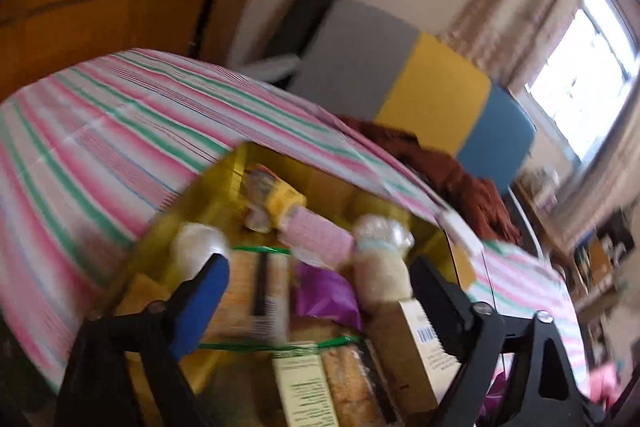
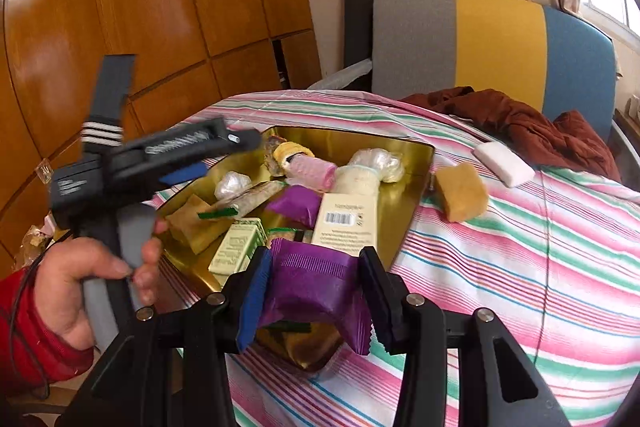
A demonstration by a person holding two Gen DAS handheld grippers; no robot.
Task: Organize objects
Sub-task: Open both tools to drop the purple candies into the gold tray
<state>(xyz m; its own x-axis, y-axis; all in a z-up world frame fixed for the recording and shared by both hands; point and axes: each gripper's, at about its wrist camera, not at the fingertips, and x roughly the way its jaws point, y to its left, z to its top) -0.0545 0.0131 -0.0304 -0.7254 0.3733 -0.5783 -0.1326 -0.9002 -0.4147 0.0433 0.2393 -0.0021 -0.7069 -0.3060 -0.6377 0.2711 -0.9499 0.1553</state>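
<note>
A gold tray [image 2: 412, 183] on the striped table holds several wrapped soaps and small boxes. My right gripper [image 2: 314, 301] is shut on a purple wrapped packet [image 2: 312, 287] and holds it over the tray's near edge. My left gripper [image 1: 320, 291] is open and empty above the tray [image 1: 236, 163], tilted; it also shows in the right wrist view [image 2: 188, 155], held by a hand at the tray's left side. A second purple packet [image 2: 296, 205] lies in the tray. A tan soap bar [image 2: 460, 197] and a white bar [image 2: 504, 157] lie on the cloth, right of the tray.
The pink, green and white striped tablecloth [image 2: 520, 267] covers the table. A brown garment [image 2: 520, 123] lies at the far edge against a grey, yellow and blue chair back [image 2: 496, 39]. Wooden cabinets [image 2: 160, 7] stand on the left.
</note>
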